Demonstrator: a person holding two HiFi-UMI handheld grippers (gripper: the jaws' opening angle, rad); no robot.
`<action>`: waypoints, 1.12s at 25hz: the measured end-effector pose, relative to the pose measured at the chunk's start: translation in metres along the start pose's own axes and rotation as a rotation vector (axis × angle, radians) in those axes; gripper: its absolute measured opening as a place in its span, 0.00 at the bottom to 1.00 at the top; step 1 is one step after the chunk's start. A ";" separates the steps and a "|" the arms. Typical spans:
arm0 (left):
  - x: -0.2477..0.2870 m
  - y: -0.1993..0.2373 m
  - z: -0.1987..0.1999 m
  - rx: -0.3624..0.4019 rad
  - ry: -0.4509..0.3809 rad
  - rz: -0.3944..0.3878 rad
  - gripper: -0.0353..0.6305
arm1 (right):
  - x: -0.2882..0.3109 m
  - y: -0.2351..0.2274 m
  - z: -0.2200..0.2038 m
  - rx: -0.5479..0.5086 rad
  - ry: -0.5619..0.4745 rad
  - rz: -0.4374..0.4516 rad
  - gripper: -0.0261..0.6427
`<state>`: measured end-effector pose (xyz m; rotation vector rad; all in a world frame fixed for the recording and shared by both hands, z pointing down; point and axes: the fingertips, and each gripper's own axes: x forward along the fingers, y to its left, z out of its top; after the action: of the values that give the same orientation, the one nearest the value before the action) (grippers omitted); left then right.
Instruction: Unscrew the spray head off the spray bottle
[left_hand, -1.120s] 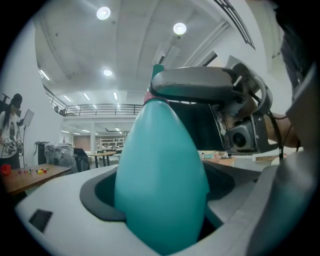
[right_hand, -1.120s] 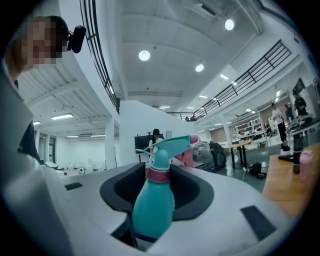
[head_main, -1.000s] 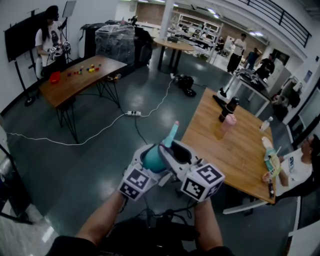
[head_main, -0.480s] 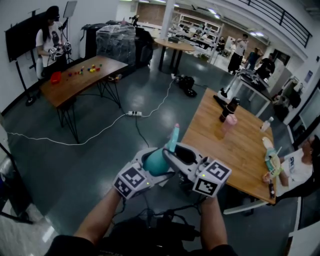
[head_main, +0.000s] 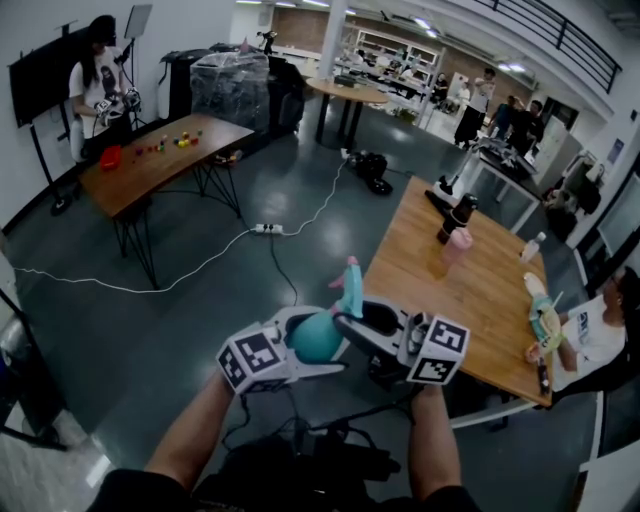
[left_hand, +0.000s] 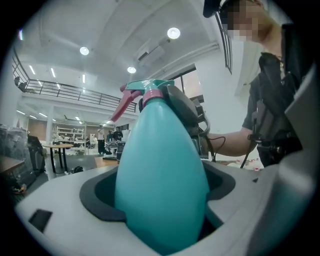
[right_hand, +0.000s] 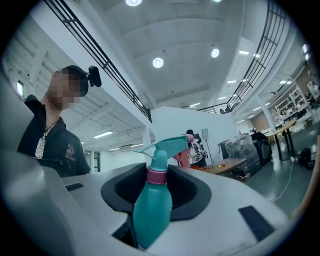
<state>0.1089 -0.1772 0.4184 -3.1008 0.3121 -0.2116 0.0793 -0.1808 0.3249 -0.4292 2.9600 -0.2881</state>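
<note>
1. The grey left gripper (head_main: 303, 337) carries its marker cube at its 8 o'clock end. Its jaws are clamped on the wide belly of the teal plastic spray bottle (head_main: 318, 338). In the left gripper view that belly fills the gap between the dark pads.
2. The spray bottle hangs in the air over the dark grey-green floor (head_main: 190, 300), at 6 o'clock of the head view's middle. It is tilted, with its neck toward 1 o'clock.
3. The teal spray head (head_main: 349, 285), with a pink trigger and a pink screw collar, sits on the bottle's neck at the bottle's 1 o'clock.
4. The grey right gripper (head_main: 362, 322) is at the bottle's 3 o'clock. Its jaws have just been closing with the neck between them. In the right gripper view the dark pads lie against both sides of the pink collar, gripping the spray head at its base.
5. A light wooden rectangular table (head_main: 480, 300) stands at 2 o'clock of the right gripper.
</note>
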 end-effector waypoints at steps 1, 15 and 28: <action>0.000 0.000 0.000 -0.001 0.002 -0.002 0.72 | 0.000 0.000 0.001 -0.001 -0.002 -0.002 0.25; 0.005 0.013 -0.024 -0.049 0.064 0.069 0.72 | -0.013 -0.013 0.038 -0.119 -0.092 -0.225 0.25; 0.007 0.028 -0.054 -0.049 0.153 0.114 0.72 | -0.033 -0.015 0.076 -0.189 -0.188 -0.370 0.25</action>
<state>0.1023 -0.2065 0.4717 -3.1080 0.5034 -0.4464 0.1271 -0.1981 0.2581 -0.9730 2.7179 -0.0011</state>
